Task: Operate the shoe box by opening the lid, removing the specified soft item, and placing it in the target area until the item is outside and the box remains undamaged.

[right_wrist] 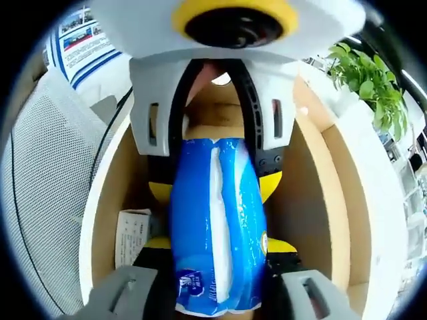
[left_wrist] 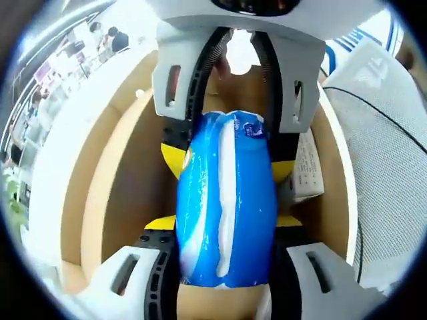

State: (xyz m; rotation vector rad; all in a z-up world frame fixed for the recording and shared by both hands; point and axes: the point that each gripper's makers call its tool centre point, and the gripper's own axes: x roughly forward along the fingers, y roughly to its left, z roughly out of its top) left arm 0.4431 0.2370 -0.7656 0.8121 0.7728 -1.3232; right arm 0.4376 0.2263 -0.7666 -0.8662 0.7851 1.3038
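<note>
The blue soft pack (left_wrist: 227, 200) hangs lengthwise inside the open shoe box (left_wrist: 100, 200), and I grip it at both ends: my left gripper (left_wrist: 227, 280) is clenched on one end, my right gripper (right_wrist: 217, 303) on the other. The white seam runs along its top. A folded paper slip (right_wrist: 132, 237) lies on the box floor beside it. Mesh fabric (right_wrist: 53, 200) sits just outside one box wall. My worry: if I lift unevenly, the slick film could slip from my fingers, or a gripper could catch the cardboard wall and tear it.
</note>
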